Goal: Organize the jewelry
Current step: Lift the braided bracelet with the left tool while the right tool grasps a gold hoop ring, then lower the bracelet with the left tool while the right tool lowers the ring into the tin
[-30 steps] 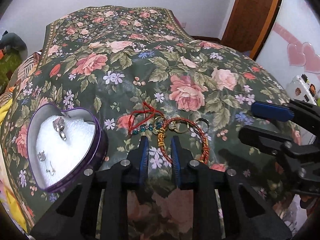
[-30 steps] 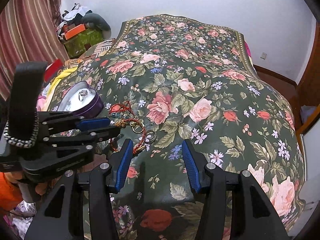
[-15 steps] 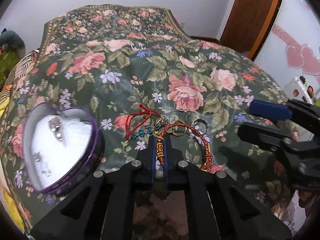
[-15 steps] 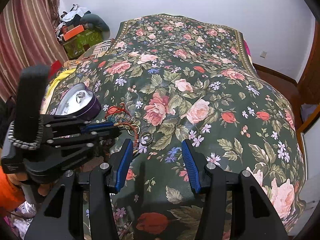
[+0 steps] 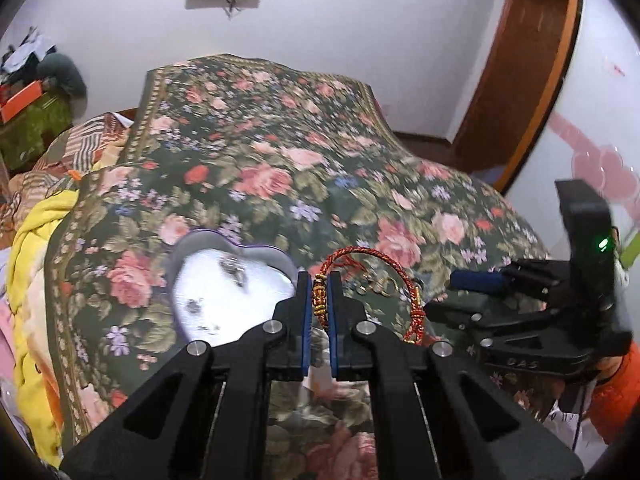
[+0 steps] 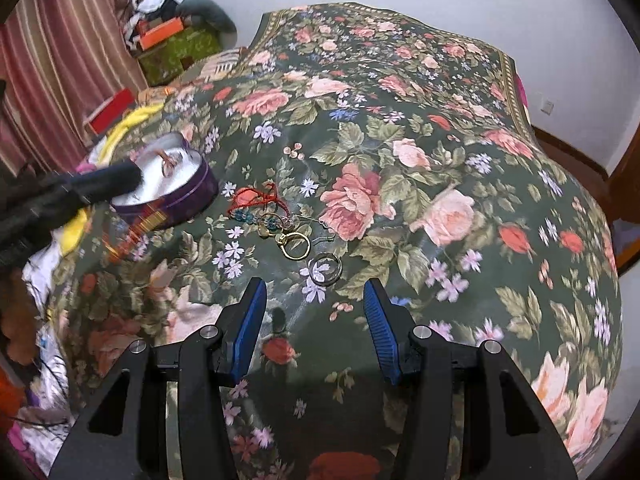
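Bed under a green floral bedspread [image 6: 420, 128], white walls, wooden door frame [image 5: 520, 80]. Left gripper [image 5: 320, 300] is clamped on a red-and-gold braided bracelet [image 5: 320, 298], raised beside the heart-shaped tin [image 5: 224, 296]. Right gripper [image 6: 314, 320] stands apart; gold hoops [image 6: 296, 245] and silver ring [image 6: 325, 269] lie just ahead.

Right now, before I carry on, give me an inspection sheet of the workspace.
Surface: floral bedspread.
Job's things: red-and-gold bracelet held off the bedspread; heart-shaped tin open, small pieces inside; red cord bracelet, gold rings and silver ring lying loose.
Clutter: yellow blanket, boxes.
Grippers: left gripper shut on bracelet; right gripper open, empty.
Cables: nothing seen.
Surroundings: striped curtain, wooden door frame.
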